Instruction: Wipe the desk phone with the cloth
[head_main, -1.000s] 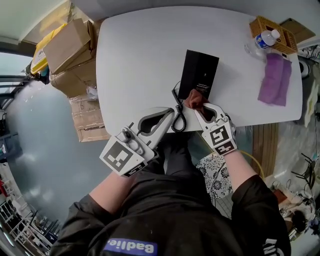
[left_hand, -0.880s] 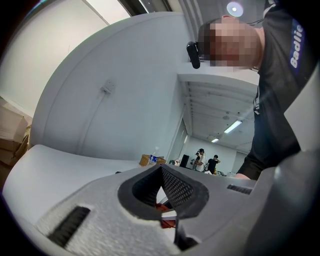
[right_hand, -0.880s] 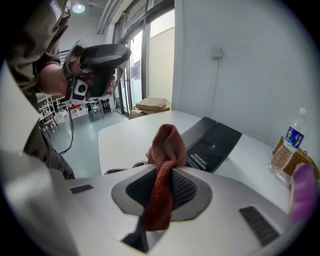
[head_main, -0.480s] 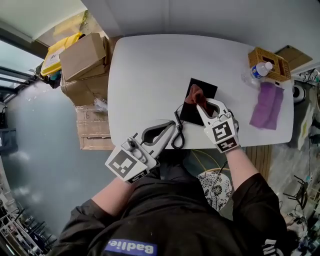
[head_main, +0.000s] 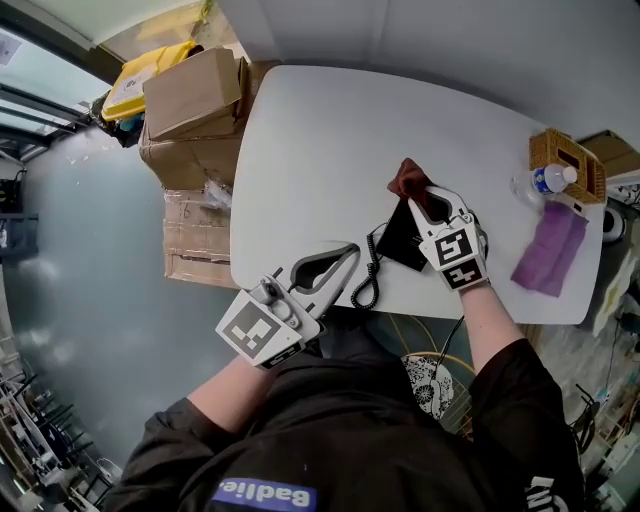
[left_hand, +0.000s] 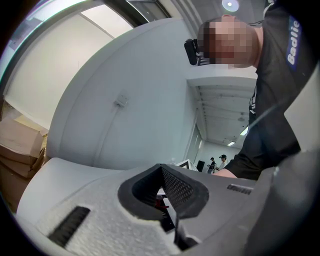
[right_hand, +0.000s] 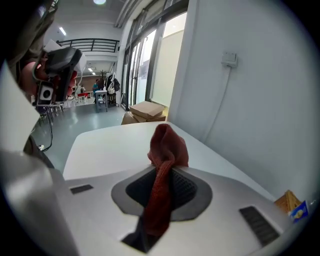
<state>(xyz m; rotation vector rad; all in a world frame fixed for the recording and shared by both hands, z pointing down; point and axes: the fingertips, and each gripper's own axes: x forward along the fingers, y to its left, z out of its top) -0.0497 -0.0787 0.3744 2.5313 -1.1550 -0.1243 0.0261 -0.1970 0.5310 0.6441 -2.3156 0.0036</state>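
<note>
The cloth (head_main: 408, 178) is clamped in your right gripper (head_main: 417, 192) above the desk phone (head_main: 400, 240); your left gripper (head_main: 349, 251) has its jaws together, empty.

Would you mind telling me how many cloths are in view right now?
2. The red cloth is clamped in the right hand-held gripper, by the desk phone; the purple cloth lies on the table's right end, near the bottle. Others may be hidden.
</note>
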